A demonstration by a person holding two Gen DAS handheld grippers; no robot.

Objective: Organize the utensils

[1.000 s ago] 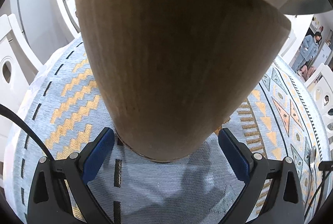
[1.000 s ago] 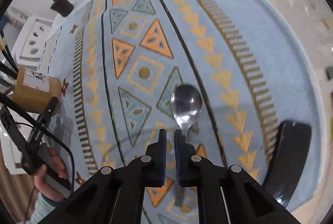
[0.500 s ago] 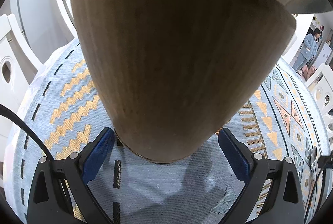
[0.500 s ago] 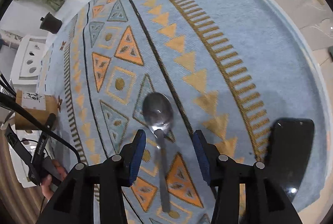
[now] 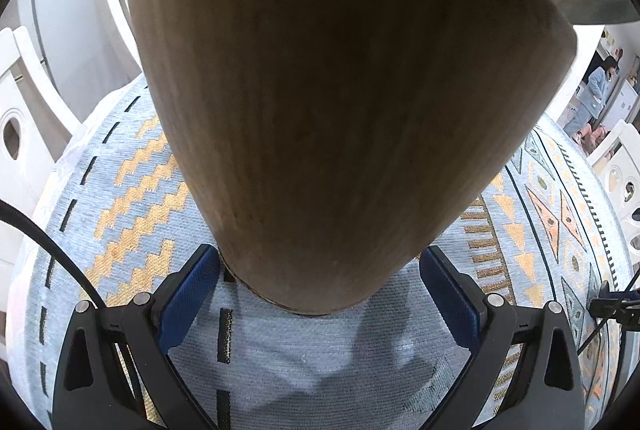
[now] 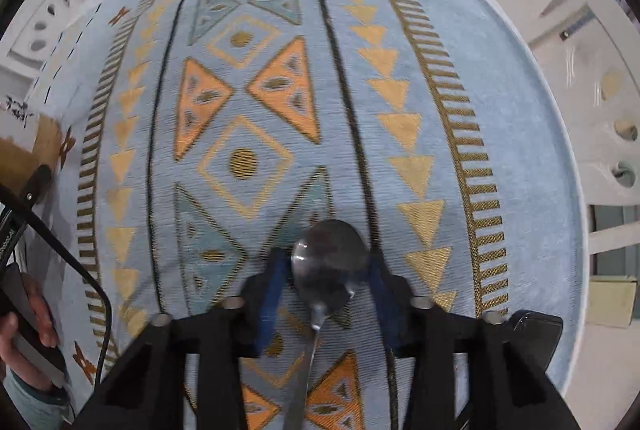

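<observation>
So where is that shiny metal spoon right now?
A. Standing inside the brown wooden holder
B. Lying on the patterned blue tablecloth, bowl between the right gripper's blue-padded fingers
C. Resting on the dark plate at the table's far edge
B: the shiny metal spoon lies flat on the patterned blue tablecloth, its bowl between the right gripper's open fingers.
</observation>
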